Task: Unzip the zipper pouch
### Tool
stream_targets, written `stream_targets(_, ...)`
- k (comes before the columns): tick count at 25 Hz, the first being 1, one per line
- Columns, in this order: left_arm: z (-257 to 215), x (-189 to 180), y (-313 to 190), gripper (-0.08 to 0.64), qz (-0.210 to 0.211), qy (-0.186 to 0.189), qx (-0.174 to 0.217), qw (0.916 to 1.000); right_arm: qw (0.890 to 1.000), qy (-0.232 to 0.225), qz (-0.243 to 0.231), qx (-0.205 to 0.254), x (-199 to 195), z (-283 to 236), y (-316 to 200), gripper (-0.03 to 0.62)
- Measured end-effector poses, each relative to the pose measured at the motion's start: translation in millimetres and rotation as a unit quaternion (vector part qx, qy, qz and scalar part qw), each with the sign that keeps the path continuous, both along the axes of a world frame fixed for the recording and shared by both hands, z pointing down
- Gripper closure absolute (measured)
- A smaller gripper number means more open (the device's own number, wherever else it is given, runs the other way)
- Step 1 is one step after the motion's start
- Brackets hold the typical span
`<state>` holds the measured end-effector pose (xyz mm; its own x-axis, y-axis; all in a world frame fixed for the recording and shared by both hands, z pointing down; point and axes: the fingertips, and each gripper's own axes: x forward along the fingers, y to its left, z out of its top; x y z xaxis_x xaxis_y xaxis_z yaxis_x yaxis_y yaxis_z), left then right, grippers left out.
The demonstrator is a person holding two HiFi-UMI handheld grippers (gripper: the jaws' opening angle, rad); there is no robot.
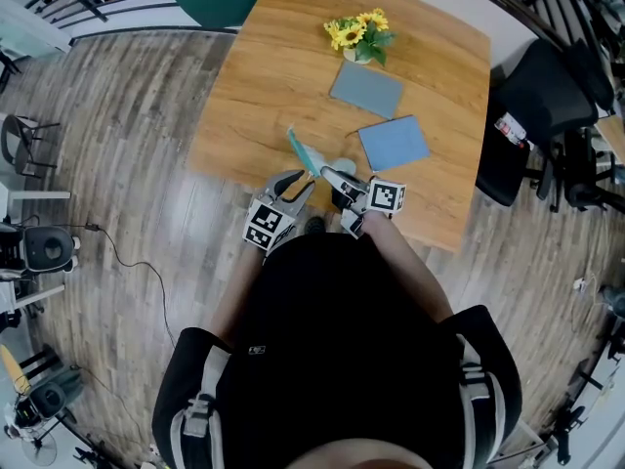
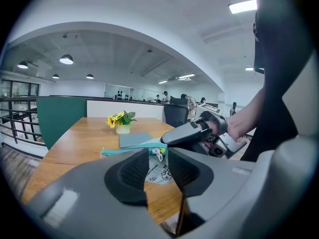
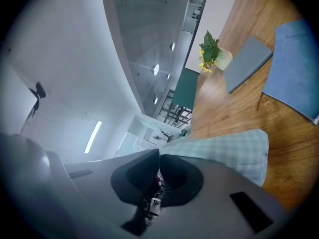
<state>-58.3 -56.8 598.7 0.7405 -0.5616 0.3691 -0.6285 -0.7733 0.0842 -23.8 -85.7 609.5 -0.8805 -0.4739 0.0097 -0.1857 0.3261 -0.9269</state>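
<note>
A teal zipper pouch [image 1: 301, 150] hangs just above the near edge of the wooden table [image 1: 264, 76]. My right gripper [image 1: 325, 173] is shut on one end of it. In the right gripper view, checked teal cloth [image 3: 234, 151] spreads out from the closed jaws of the right gripper [image 3: 158, 158]. In the left gripper view, the pouch [image 2: 130, 148] lies beyond my left gripper [image 2: 158, 164], whose jaws stand apart with nothing pressed between the pads. The zipper pull [image 2: 158, 154] dangles by the right gripper's fingertips [image 2: 172, 137]. From overhead, the left gripper [image 1: 305, 184] sits just below the pouch.
A pot of yellow flowers [image 1: 359, 33] stands at the table's far side. A grey notebook [image 1: 366, 89] and a blue one [image 1: 394, 143] lie beyond the pouch. A black chair [image 1: 547, 96] stands at the right, and a green partition [image 2: 55, 118] at the far left.
</note>
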Motion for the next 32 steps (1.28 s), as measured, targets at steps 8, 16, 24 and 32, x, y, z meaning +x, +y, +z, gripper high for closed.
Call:
stream_targets(8, 0.9, 1.9, -0.5, 0.522, 0.007, 0.002, -0.005, 1.0, 1.0, -0.008, -0.011, 0.009, -1.7, -5.3, 0.8, 0.584)
stream_targets(16, 1.4, -3.9, 0.0, 0.555, 0.008, -0.006, -0.004, 0.9999, 1.0, -0.001, -0.013, 0.003, -2.6, 1.9, 4.1, 0.584)
stream_targets(24, 4.4, -6.8, 2.9, 0.557, 0.011, -0.047, 0.014, 0.9988, 1.0, -0.001, -0.021, -0.001, -7.2, 0.8, 8.8, 0.584)
stream_targets(32, 5.7, -7.7, 2.1, 0.557, 0.01, -0.056, 0.018, 0.9982, 1.0, -0.005, -0.028, 0.0, -8.2, -5.4, 12.5, 0.586)
